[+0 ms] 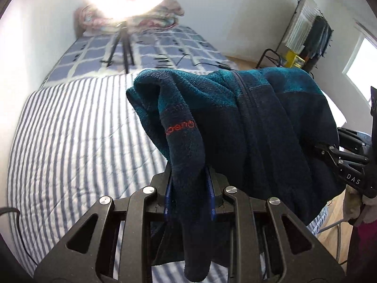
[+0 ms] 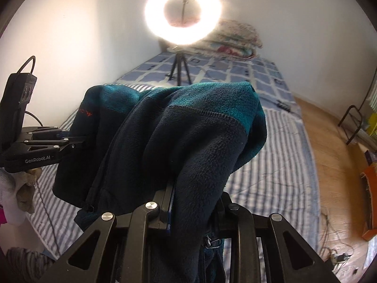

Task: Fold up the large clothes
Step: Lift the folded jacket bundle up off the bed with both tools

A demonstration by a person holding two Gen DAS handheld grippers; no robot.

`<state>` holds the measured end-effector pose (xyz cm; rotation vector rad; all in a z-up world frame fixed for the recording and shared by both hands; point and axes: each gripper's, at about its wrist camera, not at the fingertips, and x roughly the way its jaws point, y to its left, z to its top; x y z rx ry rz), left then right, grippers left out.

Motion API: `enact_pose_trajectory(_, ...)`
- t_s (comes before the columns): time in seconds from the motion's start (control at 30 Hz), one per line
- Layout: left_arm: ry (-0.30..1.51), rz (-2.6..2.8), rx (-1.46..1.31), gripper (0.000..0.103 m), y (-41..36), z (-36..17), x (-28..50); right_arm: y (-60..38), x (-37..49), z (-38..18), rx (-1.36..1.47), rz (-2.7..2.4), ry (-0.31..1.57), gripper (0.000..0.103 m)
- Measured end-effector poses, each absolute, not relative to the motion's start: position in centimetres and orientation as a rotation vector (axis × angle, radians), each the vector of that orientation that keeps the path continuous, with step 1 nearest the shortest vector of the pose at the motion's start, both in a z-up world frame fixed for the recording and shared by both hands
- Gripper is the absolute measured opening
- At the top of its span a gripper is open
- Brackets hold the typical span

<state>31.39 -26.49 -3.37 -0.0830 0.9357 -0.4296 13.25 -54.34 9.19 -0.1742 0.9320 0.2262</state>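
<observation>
1. State. My left claw (image 1: 188, 184) is clamped on a thick fold of the teal and navy fleece jacket (image 1: 247, 122); my right claw (image 2: 188, 202) is likewise closed on another bunched part of it. The jacket hangs in the air between the two claws, above the striped bed (image 1: 70, 141), with nothing of it visibly resting on the cover.

2. Risk: slip. Each claw pinches a rounded roll of fleece rather than a flat edge. I judge that the cloth's own weight could draw the roll out through the pads, dropping one side.

3. Risk: wrong hold. The jacket is crumpled and its zipper (image 1: 245, 99) runs askew, so I cannot tell which parts I hold. If they are not matching corners, it would spread crooked.

4. Risk: snag. A drooping tail of fleece hangs down over the left claw's linkage and could catch there on release.

5. Risk: collision. The ring light (image 2: 183, 11) on its tripod (image 2: 179, 70) stands on the far part of the bed; a wide forward swing to spread the jacket could strike it.

6. Risk: blocked view. Fleece fills the middle of both wrist views, hiding where it would land.
</observation>
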Motion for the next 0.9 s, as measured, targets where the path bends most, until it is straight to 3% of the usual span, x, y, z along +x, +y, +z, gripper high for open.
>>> enact_pose_trajectory(0.53, 0.906, -0.524, -0.015, 0.022, -38.4, -3.3, 37.0, -62.8, 17.2, 9.9, -0.188, 0.085, 0.898, 0.022)
enact_pose_trajectory(0.9, 0.870, -0.594, -0.024, 0.022, -46.5, -4.9, 48.1, -70.5, 26.3, 9.0, -0.164, -0.021, 0.879, 0.022)
